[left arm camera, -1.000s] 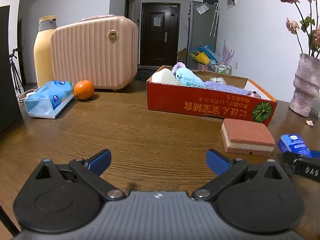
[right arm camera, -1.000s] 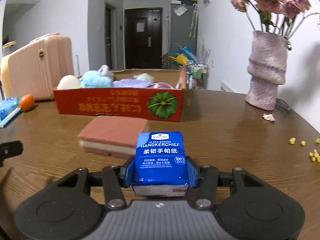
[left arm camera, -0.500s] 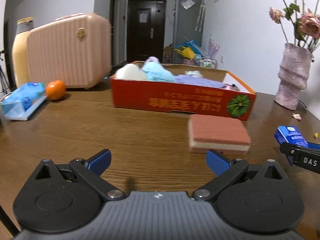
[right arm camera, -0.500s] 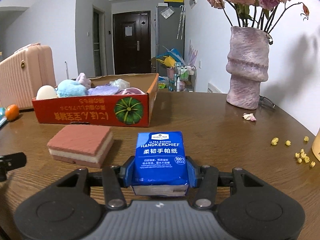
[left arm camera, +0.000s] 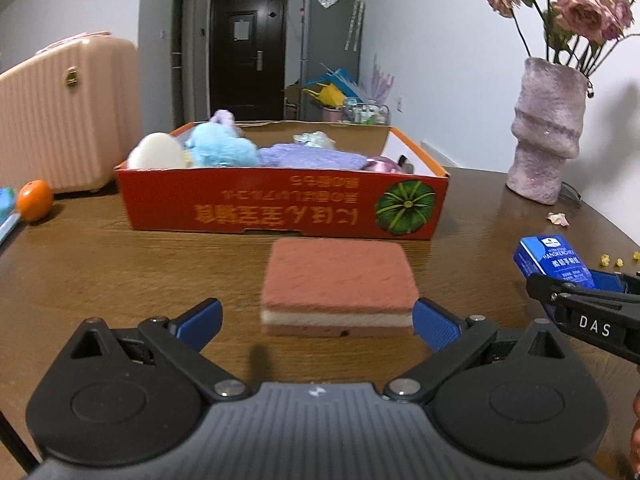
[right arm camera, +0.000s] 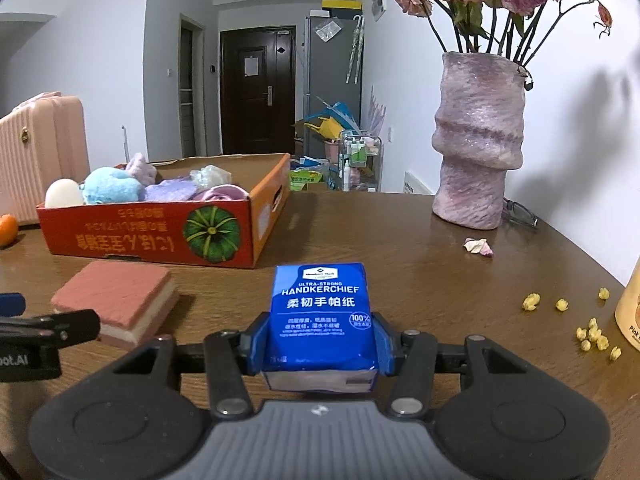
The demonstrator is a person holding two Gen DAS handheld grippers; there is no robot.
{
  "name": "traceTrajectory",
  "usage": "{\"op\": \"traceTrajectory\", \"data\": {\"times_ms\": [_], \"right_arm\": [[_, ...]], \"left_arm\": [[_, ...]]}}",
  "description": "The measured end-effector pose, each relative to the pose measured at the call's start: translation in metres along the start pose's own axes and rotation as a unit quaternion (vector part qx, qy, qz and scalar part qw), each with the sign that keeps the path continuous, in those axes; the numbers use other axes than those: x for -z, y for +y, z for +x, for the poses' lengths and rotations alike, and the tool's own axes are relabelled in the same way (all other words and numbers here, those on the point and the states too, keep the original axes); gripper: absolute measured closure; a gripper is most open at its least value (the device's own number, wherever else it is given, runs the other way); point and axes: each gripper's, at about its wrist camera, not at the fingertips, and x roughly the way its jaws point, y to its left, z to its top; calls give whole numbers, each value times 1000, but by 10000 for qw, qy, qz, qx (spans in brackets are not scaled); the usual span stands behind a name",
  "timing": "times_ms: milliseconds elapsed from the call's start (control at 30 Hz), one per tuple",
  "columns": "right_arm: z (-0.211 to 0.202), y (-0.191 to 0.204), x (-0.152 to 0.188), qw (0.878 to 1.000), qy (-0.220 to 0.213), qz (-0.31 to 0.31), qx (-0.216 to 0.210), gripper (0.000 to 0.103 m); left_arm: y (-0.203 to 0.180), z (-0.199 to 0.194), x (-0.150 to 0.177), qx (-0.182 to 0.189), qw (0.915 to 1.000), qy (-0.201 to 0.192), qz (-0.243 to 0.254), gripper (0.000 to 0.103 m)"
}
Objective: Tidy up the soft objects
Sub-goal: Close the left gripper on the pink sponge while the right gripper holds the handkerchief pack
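Right hand-held gripper [right arm camera: 320, 340]: blue pads clamped on both sides of a blue tissue pack [right arm camera: 320, 312], pack upright between them, label facing cam, held above the desk [right arm camera: 400, 280]. Left hand-held gripper [left arm camera: 316, 316]: jaws wide apart, nothing between pads; sponge [left arm camera: 338, 284] (pink top, white mid layer) lies flat on desk just ahead of the fingertips, lined up w/ the gap, not touching as far as I can tell. In right cam the sponge sits front-left of the pack, just in front of the red cardboard box [left arm camera: 280, 208]. Box has upside-down print + pumpkin pic on the front wall; inside: white egg-shaped thing [left arm camera: 158, 156], light-blue plush [left arm camera: 222, 148], purple cloth [left arm camera: 312, 156], a few more soft bits at the right end, can't ID them. Pink suitcase [left arm camera: 64, 112] and an orange [left arm camera: 35, 199] left of box. Vase [right arm camera: 476, 140] w/ dried roses on the right, fallen petal [right arm camera: 478, 246] near its base, small yellow bits [right arm camera: 560, 312] scattered far right on desk.
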Motion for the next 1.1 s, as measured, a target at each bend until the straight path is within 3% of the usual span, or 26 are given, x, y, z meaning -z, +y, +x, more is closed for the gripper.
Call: {"op": "traceTrajectory", "data": {"times_ms": [500,900,1100], "right_arm": [[12,-6,-3,9999,39,-102,-87,52],[11,-6,-3,9999,27,-121,-79,52],[10,-5,-2,9999,16,-139,-78,52]], "left_arm": [[-28,36,-12,-18,9989,91,467,0],[-18,51,-15,82,9987,440,234,0],[-14,48,-16,90,9992,343,160,3]]}}
